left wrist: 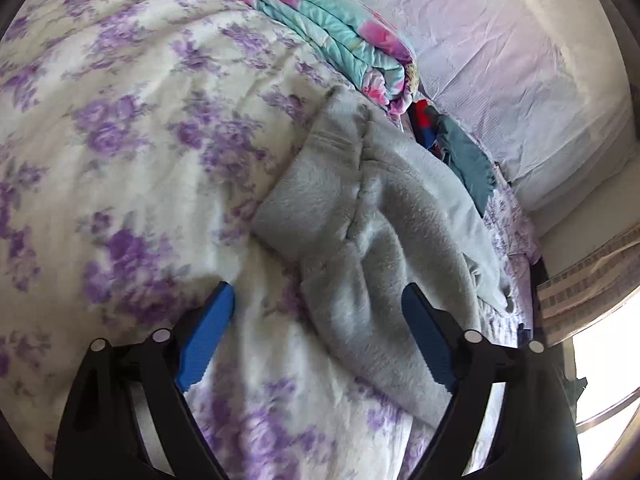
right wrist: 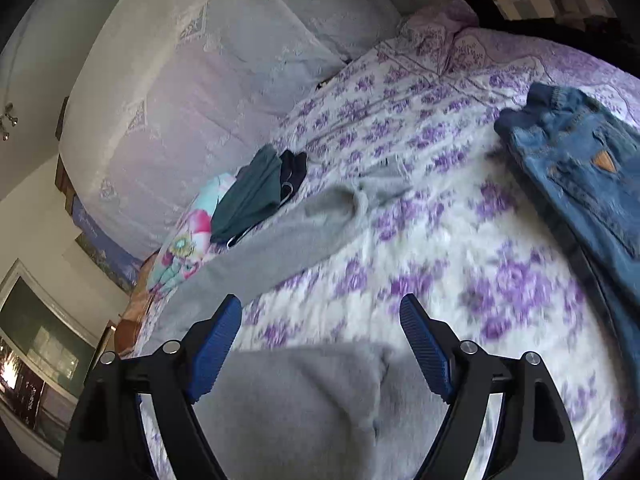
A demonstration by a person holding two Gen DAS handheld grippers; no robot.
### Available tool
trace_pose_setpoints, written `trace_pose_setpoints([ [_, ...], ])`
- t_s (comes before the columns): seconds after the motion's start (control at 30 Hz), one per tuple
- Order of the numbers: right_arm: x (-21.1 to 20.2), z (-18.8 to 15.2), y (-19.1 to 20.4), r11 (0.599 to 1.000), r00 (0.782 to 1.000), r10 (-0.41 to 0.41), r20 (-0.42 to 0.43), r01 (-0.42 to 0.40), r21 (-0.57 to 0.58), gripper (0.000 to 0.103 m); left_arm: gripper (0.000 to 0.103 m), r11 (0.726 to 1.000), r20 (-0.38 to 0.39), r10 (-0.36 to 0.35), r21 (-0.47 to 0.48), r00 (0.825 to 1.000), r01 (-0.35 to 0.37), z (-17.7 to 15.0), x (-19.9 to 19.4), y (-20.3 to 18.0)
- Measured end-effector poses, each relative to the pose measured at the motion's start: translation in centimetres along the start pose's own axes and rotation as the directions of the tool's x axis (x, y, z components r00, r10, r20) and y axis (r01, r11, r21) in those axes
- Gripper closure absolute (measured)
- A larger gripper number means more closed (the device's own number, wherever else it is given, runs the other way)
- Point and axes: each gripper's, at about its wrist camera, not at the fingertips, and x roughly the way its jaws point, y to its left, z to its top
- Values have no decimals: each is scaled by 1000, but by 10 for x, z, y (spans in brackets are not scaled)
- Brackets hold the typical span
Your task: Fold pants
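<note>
Left wrist: left gripper [left wrist: 316, 300] wide, empty over grey pants [left wrist: 380, 232], waistband at 12 | right gripper [right wrist: 320, 312] wide, empty above nearer fold [right wrist: 296, 400], poised to pinch | jeans [right wrist: 580, 168] at 2, set aside.

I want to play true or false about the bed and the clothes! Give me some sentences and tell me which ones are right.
1. The fluffy grey pants lie on a white bedspread with purple flowers. True.
2. The left gripper is squeezing the grey pants. False: its blue fingers stand wide apart and grip nothing.
3. A pair of blue denim jeans lies on the same bed. True.
4. The right gripper is shut tight. False: it is open, above the grey fabric.
5. A folded turquoise and pink blanket sits beyond the grey pants. True.
</note>
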Motion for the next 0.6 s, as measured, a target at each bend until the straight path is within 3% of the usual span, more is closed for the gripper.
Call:
trace_pose_setpoints([
  [0.1, -20, -19, 5, 1000, 998, 18, -65, -17, 15, 21, 23, 998, 7, -48, -47, 999, 48, 9, 17, -5],
  [0.17, -33, -26, 7, 1000, 994, 8, -108, -6, 24, 21, 39, 993, 19, -73, -87, 997, 74, 13, 23, -5],
  [0.23, -44, -34, 3, 998, 989, -9, -151, 18, 58, 19, 76, 981, 13, -123, -147, 992, 123, 11, 27, 2],
  [0.3, -54, -41, -4, 993, 981, -37, -190, 57, 102, 19, 81, 965, 22, -174, -194, 985, 175, 5, 24, 9],
  [0.43, -63, -59, -21, 980, 970, -11, -243, 59, 191, 19, 83, 986, 65, -108, -118, 992, 115, -2, 3, -6],
  [0.6, -29, -85, -44, 959, 970, 61, -237, 9, 284, 19, 83, 990, 55, -81, -110, 995, 87, 0, -8, -15],
])
